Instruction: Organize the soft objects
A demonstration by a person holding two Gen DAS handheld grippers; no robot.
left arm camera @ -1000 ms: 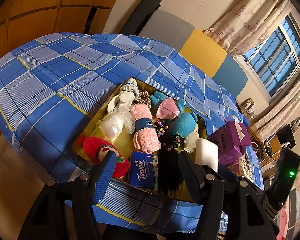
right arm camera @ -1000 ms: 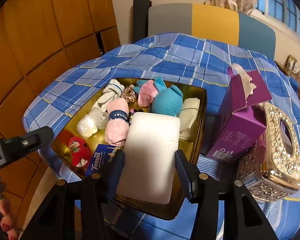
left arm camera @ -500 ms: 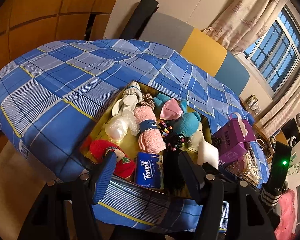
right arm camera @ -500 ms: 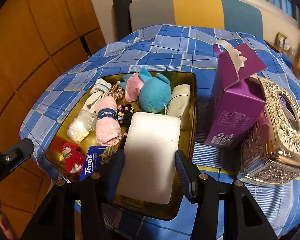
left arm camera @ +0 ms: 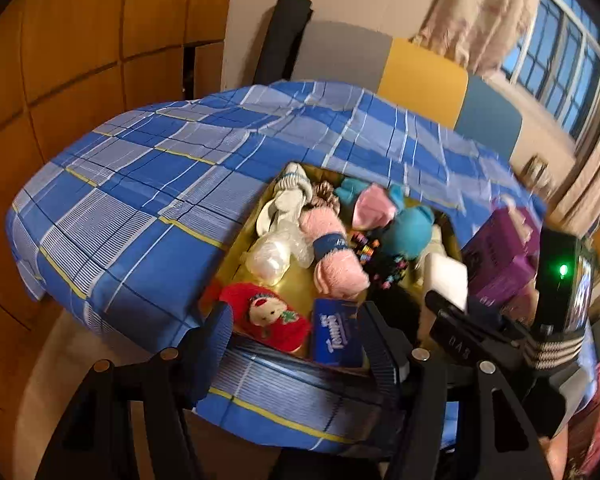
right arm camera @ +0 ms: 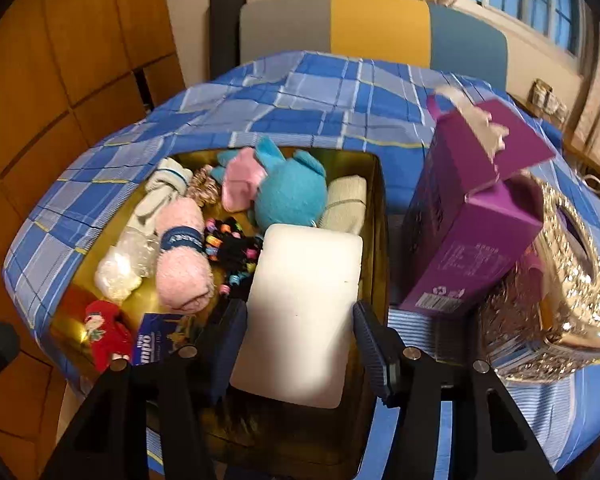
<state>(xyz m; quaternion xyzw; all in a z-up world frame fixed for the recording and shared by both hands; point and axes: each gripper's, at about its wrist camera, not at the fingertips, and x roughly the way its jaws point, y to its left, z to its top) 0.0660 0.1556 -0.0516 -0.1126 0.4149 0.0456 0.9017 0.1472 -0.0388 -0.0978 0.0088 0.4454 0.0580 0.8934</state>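
A gold tin (right arm camera: 380, 200) on the blue plaid cloth holds several soft items: a pink fluffy sock roll (right arm camera: 184, 264), a teal plush (right arm camera: 288, 196), a red doll (right arm camera: 104, 332), a blue tissue pack (right arm camera: 156, 340), white socks (right arm camera: 160, 192) and beaded hair ties (right arm camera: 232, 248). A white sponge (right arm camera: 304, 312) lies in the tin's right half between the fingers of my right gripper (right arm camera: 300, 336). Its jaws are opening, with a thin gap at the right pad. My left gripper (left arm camera: 294, 332) hovers open above the tin's near edge (left arm camera: 236, 248), empty, over the doll (left arm camera: 268, 312).
A purple carton (right arm camera: 472, 224) stands just right of the tin, with a jewelled gold tissue box (right arm camera: 560, 288) beyond it. A grey, yellow and blue chair back (right arm camera: 380, 24) rises behind the table. Wooden panels line the left wall. The plaid cloth (right arm camera: 320, 92) drapes over the table's edges.
My right gripper has sunk toward the tin with the white sponge, and its fingers have spread slightly off it. The left gripper has rolled and stayed open over the tin's near edge.
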